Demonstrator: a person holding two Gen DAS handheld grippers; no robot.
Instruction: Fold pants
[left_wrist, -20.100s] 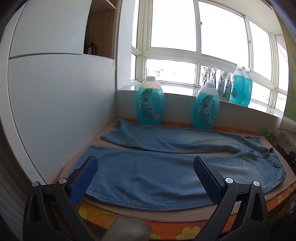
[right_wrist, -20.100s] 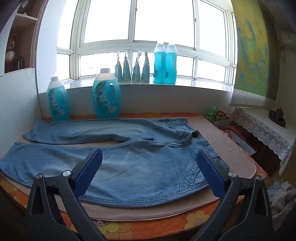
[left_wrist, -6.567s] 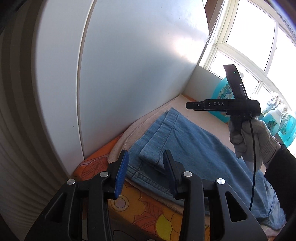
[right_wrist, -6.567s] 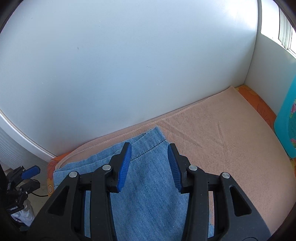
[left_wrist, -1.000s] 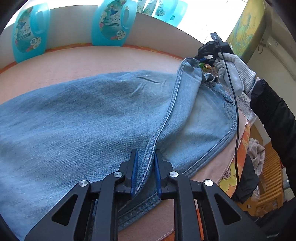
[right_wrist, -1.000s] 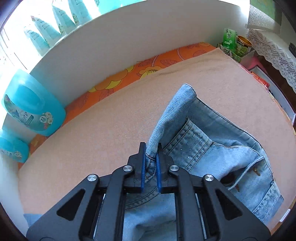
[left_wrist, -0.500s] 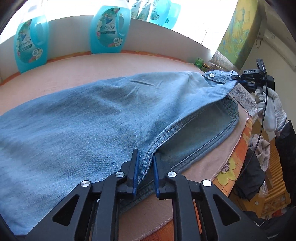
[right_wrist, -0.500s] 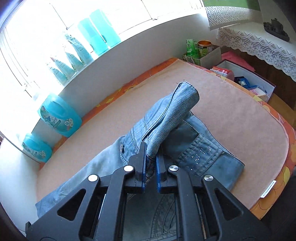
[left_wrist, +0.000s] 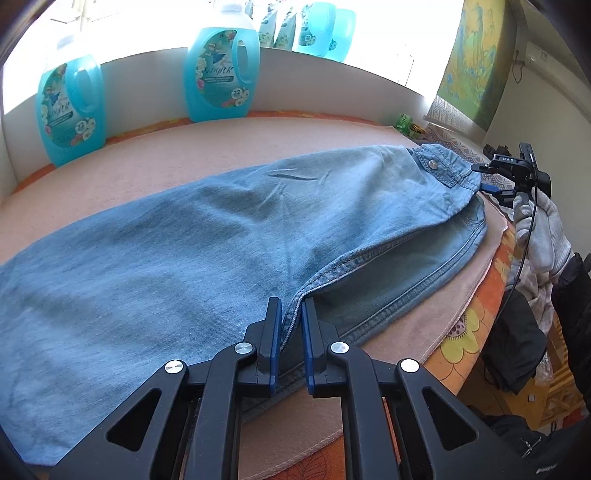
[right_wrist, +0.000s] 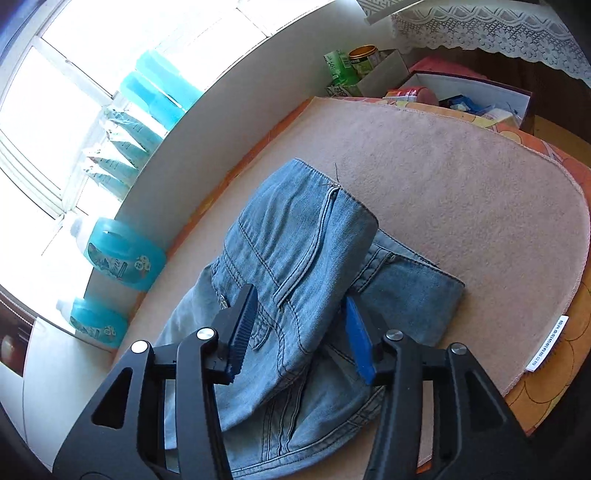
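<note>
In the left wrist view, our left gripper (left_wrist: 291, 314) pinches the seam edge of the jeans (left_wrist: 207, 236), which lie lengthwise on the pink mat (left_wrist: 413, 332), one leg laid over the other; we should keep this pinch until the top layer settles flat. In the right wrist view, our right gripper (right_wrist: 299, 325) has just been opening, its jaws spread around the waistband with the pads clear of the denim; we should withdraw it straight back so the aligned waist edges are not dragged.
</note>
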